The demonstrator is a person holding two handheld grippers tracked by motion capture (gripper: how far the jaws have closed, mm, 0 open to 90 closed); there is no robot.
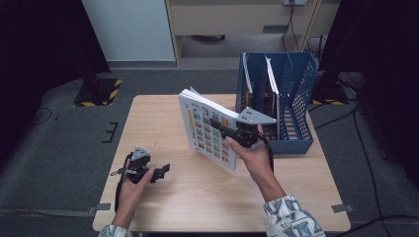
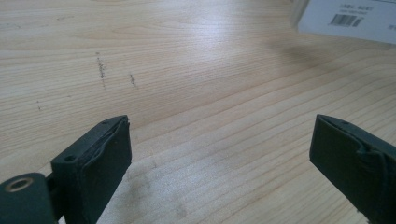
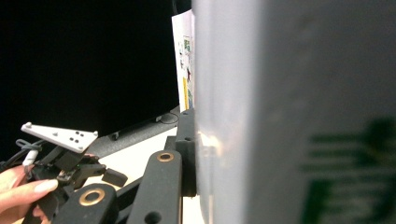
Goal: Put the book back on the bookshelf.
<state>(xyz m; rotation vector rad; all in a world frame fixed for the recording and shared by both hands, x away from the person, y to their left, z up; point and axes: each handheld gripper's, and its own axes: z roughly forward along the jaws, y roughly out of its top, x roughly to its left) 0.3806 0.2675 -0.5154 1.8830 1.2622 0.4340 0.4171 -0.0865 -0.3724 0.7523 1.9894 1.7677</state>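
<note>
My right gripper (image 1: 232,132) is shut on a thin white book (image 1: 210,131) whose cover carries a grid of small coloured pictures. The book is held tilted on edge above the middle of the wooden table (image 1: 158,113). In the right gripper view one black finger (image 3: 187,149) presses flat on the book's cover (image 3: 303,116), and the other finger is hidden behind it. My left gripper (image 1: 162,173) rests low at the table's front left, apart from the book. Its jaws (image 2: 222,126) stand wide open over bare wood. A white corner with a barcode (image 2: 350,18) lies beyond them.
A blue mesh file rack (image 1: 296,98) stands at the table's back right, just behind the book, with a few books or folders upright in its slots. In the right gripper view, the left gripper (image 3: 93,172) and its hand sit at the lower left.
</note>
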